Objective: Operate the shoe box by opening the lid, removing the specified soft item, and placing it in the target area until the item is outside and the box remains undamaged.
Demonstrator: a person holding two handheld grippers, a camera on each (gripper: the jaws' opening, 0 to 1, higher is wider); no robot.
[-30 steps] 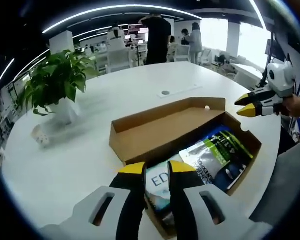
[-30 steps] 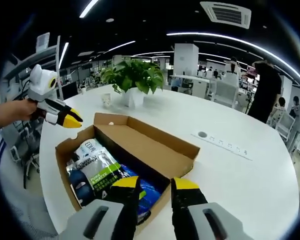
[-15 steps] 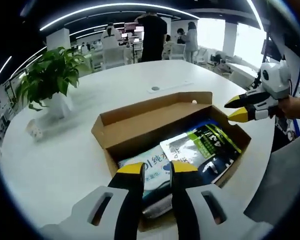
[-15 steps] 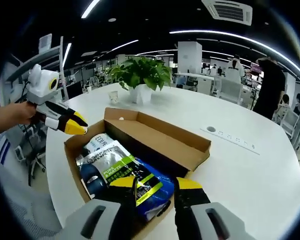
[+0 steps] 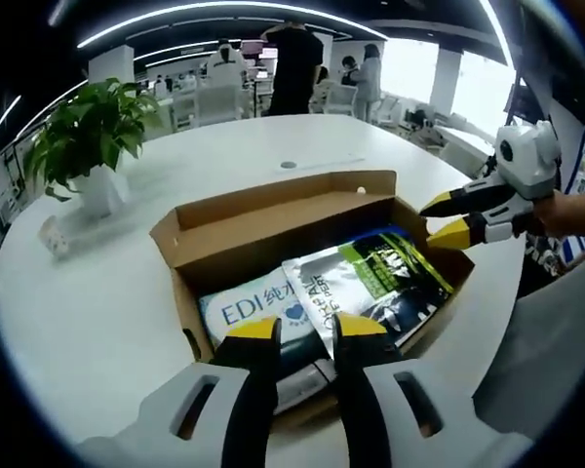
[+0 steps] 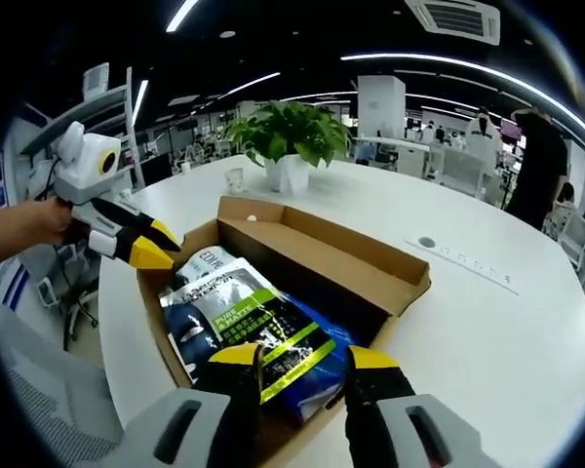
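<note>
Left gripper view: the shoe box (image 5: 273,219) sits on the white table (image 5: 107,283) with its lid (image 5: 273,195) already folded back, so the opening step is judged complete and the removal step is in hand. The left tongs (image 5: 303,330) stand with jaws apart, poised over the near end of the box above a white soft pack (image 5: 258,310); nothing is clamped between them. The right tongs (image 5: 448,216) enter from the right, jaws apart, tips at the far corner of the box.

Right gripper view: the right tongs (image 6: 302,359) are parted over a dark pouch (image 6: 249,327) with a green stripe, which lies on top of the white soft pack (image 6: 203,263) inside the shoe box (image 6: 370,283). The left tongs (image 6: 144,242) hover, jaws apart, at the opposite end of the box.

Next move, as judged: lower one set of tongs onto an edge of the specified soft item, close on the packaging only, and lift clear without catching the cardboard walls. Which pack is the specified one cannot be told.

Legible writing: the white pack reads "EDI" followed by Chinese characters. The dark pouch carries the word "PURE"; the remaining print is too small to read.

A potted plant (image 5: 83,136) stands well apart on the table.
</note>
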